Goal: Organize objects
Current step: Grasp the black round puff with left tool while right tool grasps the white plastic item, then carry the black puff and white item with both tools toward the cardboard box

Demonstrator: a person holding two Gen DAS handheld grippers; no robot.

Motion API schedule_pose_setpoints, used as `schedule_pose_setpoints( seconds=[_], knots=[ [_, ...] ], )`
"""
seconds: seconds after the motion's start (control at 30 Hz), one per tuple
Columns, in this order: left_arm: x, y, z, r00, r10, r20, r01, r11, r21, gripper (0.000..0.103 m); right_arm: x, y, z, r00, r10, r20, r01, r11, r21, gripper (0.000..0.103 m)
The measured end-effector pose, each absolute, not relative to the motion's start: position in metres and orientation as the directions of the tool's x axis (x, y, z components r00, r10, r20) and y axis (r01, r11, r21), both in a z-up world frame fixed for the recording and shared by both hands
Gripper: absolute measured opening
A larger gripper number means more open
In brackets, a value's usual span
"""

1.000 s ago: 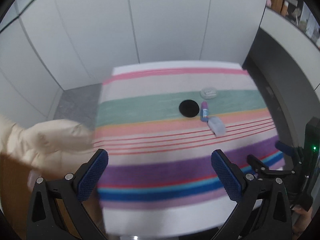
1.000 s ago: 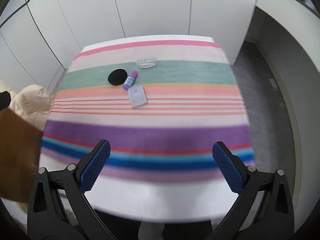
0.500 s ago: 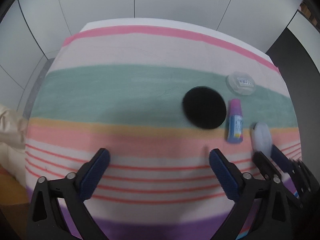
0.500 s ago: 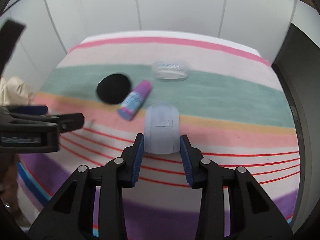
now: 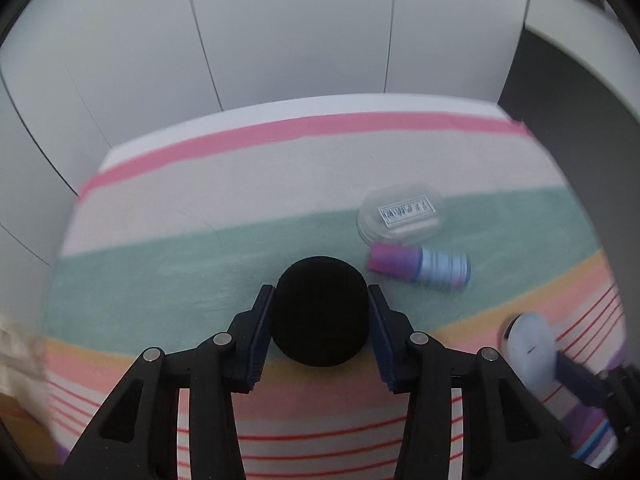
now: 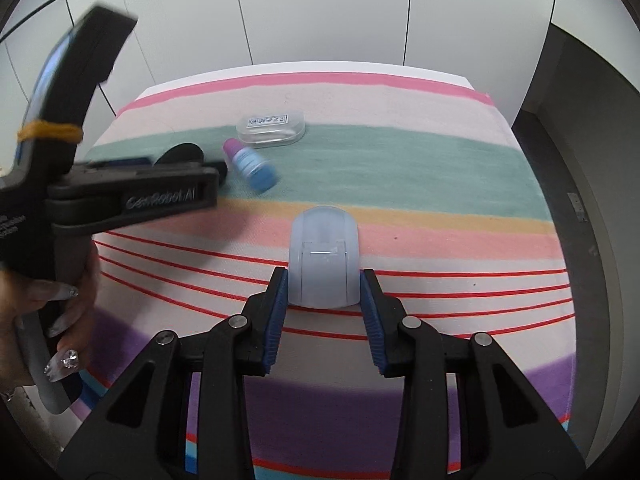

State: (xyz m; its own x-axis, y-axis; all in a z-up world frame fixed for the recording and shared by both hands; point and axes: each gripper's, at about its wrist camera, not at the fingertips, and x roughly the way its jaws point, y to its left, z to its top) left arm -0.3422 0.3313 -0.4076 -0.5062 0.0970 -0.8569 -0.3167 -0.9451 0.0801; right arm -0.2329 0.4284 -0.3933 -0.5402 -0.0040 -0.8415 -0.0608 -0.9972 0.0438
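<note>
Lettering "GenRobot.AI" marked the left gripper (image 5: 320, 312), whose jaws had just closed onto the black disc (image 5: 320, 312); right gripper (image 6: 323, 294) clamped the frosted case (image 6: 323, 256).

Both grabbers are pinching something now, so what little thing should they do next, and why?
Probably lift both a little. The left gripper, whose jaws have just been closing, has its pads against the black round pad. The right gripper clamps the frosted plastic case. Both things look gripped but low over the striped cloth.
</note>
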Motion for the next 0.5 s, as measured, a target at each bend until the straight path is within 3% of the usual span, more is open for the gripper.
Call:
schedule_pose_setpoints(
  seconds=[0.07, 0.1, 0.5],
  knots=[
    [-0.336, 0.337, -0.406, -0.503, 0.092, -0.859, -0.344, -0.934, 0.101, 0.028, -0.232, 0.428, -0.392, -0.538, -0.011, -0.843, -0.068, -0.996, 0.056, 0.037],
    [-0.335, 0.338, -0.405, -0.499, 0.09, -0.862, -0.347, -0.932, 0.103, 0.027, -0.232, 0.428, -0.391, -0.537, -0.012, -0.843, -0.071, -0.996, 0.06, 0.037],
    [-0.334, 0.304, -0.374, -0.495, 0.064, -0.866, -0.25, -0.966, 0.071, 0.026, -0.235, 0.422, -0.364, -0.549, -0.001, -0.836, -0.071, -0.996, 0.048, 0.037]
  ],
)
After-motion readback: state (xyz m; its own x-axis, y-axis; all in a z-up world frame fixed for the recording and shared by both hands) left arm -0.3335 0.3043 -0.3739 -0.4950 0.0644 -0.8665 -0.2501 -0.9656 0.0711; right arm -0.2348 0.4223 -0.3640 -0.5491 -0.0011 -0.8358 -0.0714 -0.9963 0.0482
